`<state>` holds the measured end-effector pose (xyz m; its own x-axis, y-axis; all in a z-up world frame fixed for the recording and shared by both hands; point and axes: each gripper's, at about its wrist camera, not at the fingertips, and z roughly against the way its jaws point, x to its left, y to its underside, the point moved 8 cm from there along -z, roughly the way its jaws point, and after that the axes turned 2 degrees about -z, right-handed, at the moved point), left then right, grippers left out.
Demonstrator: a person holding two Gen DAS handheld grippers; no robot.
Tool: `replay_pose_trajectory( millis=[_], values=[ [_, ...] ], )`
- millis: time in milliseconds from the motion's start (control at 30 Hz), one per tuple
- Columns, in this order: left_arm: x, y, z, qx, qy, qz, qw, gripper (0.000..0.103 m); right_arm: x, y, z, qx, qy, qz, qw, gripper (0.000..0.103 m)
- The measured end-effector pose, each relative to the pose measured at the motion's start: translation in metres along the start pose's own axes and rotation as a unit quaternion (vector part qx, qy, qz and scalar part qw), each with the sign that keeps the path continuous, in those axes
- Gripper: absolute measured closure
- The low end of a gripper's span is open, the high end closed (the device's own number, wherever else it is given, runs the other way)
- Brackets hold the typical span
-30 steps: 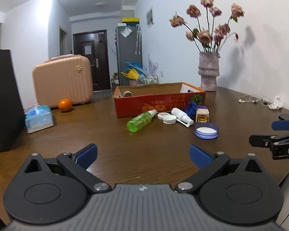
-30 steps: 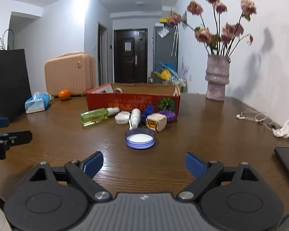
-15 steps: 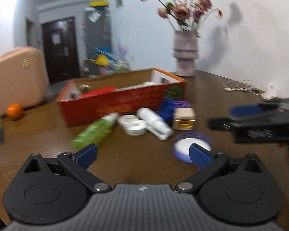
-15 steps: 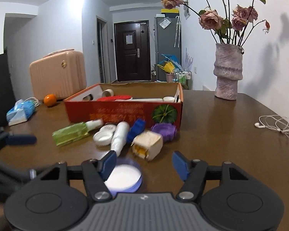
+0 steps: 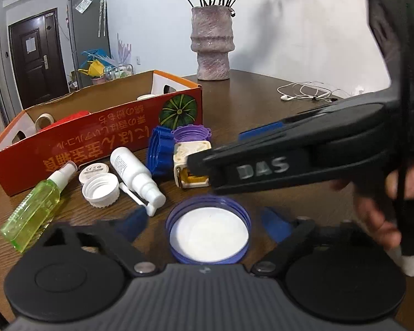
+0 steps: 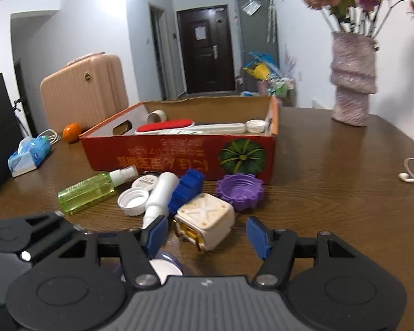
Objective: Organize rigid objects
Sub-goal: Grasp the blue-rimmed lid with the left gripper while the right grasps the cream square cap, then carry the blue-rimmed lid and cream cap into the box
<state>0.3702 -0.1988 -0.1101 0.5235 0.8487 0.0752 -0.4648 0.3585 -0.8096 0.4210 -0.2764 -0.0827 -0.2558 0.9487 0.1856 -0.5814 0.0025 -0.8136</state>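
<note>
Two hand-held claws converge on a scatter of small items beside a red cardboard box (image 6: 179,160) on a brown wooden bench (image 6: 331,207). The left claw (image 5: 207,220) is narrowing around a blue-rimmed lid (image 5: 208,233) lying open side up with its white liner showing; the lid sits squarely between the blue pads, which do not yet touch its rim. The right claw (image 6: 207,233) stands partly apart, its pads to either side of a cream cube-shaped gadget (image 6: 204,222) that lies tipped on its side with a yellow part showing underneath; a gap remains on both flanks, so nothing is held.

A clean pickup probably calls for bringing each claw low enough that the pads meet the sides rather than the top edge. The lid's shallow wall leaves little to catch, so a level squeeze across its widest line seems best. The cube, resting aslant, may twist unless the pads land on its flat faces. The two claws sit close, the right crossing just ahead of the left, and that could cause a knock.

Just beyond the cube lie a white spray bottle (image 6: 158,193), a blue cap (image 6: 186,190) and a purple cap (image 6: 240,191).
</note>
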Motion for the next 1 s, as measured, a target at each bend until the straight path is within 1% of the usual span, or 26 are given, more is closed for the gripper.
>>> replay_pose_trajectory(
  millis=[100,167,200,233,267,300,400,500,633,733,833,933,1000],
  values=[
    [0.005,0.003,-0.004,0.012,-0.008,0.008,0.9999,0.036,0.002,-0.006,-0.014,0.011,0.004,-0.005,1.000,0.040],
    [0.010,0.005,0.000,0.019,-0.017,0.018,0.9995,0.036,0.001,-0.008,-0.024,0.017,0.010,-0.015,1.000,0.040],
    [0.012,0.006,0.005,0.020,-0.020,0.024,0.9993,0.036,0.000,-0.008,-0.028,0.022,0.015,-0.021,0.999,0.042],
    [0.015,0.007,0.011,0.016,-0.023,0.029,0.9992,0.036,-0.001,-0.006,-0.030,0.022,0.018,-0.027,0.999,0.044],
    [0.018,0.010,0.020,0.011,-0.027,0.032,0.9991,0.036,0.000,-0.005,-0.029,0.021,0.013,-0.034,0.999,0.052],
    [0.023,0.014,0.030,0.006,-0.037,0.034,0.9987,0.036,0.001,-0.004,-0.027,0.021,0.008,-0.039,0.999,0.057],
    [0.040,0.027,0.054,0.003,-0.075,0.043,0.9963,0.036,0.003,0.005,-0.015,0.020,0.000,-0.049,0.999,0.065],
    [0.064,0.048,0.075,0.014,-0.117,0.067,0.9908,0.036,0.010,0.019,0.006,0.017,0.004,-0.045,0.999,0.065],
    [0.090,0.072,0.099,0.028,-0.151,0.109,0.9821,0.036,0.030,0.046,0.043,0.021,-0.001,-0.030,0.999,0.065],
    [0.098,0.084,0.117,0.026,-0.163,0.125,0.9784,0.036,0.058,0.072,0.079,0.026,-0.018,-0.006,0.999,0.065],
    [0.096,0.095,0.130,0.026,-0.161,0.124,0.9788,0.035,0.083,0.092,0.103,0.026,-0.029,0.014,0.999,0.065],
    [0.089,0.097,0.135,0.025,-0.155,0.116,0.9807,0.034,0.097,0.101,0.114,0.023,-0.028,0.026,0.999,0.065],
    [0.085,0.097,0.136,0.023,-0.151,0.112,0.9820,0.028,0.099,0.102,0.114,0.026,-0.020,0.028,0.999,0.064]
  ],
)
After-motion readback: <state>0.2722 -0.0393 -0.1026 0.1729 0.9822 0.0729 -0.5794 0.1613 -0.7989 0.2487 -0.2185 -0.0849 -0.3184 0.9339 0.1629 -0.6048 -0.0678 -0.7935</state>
